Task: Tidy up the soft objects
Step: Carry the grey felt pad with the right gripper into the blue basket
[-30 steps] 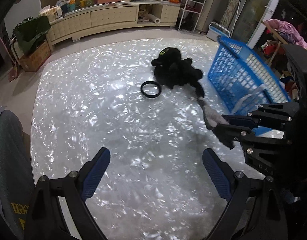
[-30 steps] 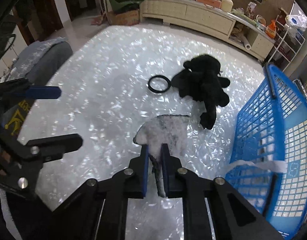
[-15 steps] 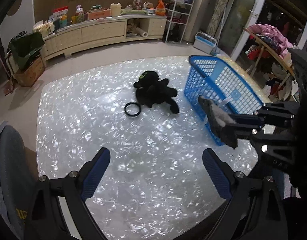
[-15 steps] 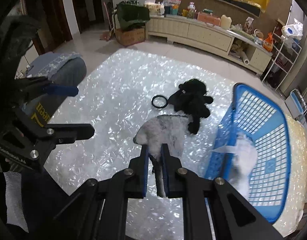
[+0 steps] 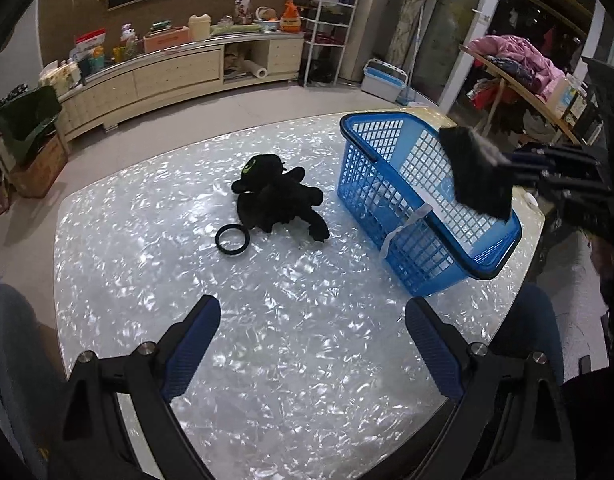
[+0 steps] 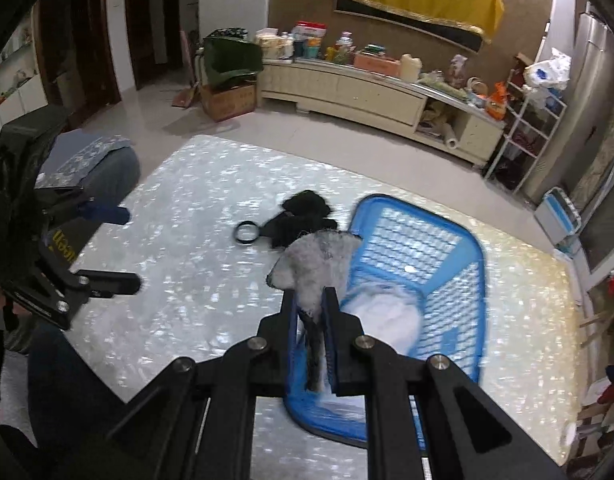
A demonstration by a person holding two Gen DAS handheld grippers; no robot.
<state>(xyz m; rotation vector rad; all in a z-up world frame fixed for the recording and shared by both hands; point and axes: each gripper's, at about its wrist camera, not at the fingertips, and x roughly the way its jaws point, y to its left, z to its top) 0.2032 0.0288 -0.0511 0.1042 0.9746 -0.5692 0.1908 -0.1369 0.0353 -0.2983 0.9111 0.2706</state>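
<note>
The right tool (image 6: 311, 300) is clamped shut on a grey fuzzy soft object (image 6: 319, 256), its two pads pinching the lower end so the fluffy bulk stands up beyond the fingertips. In the left wrist view this same grey piece (image 5: 477, 172) appears dark and hangs in the air above the right part of the blue basket (image 5: 387, 128), clear of its rim. The basket (image 6: 477, 264) stands on the shimmering white worktop (image 5: 187, 264), on its right side, and something white and soft (image 6: 387, 316) lies inside it. The left tool (image 5: 311, 332) is wide open with nothing between its blue pads (image 5: 191, 344), held over the near part of the worktop. A black plush toy (image 5: 275, 196) lies on the worktop just left of the basket, and a black ring (image 5: 232, 239) sits beside the toy on its near left. A long cream cabinet (image 5: 167, 76) lines the far wall.
</note>
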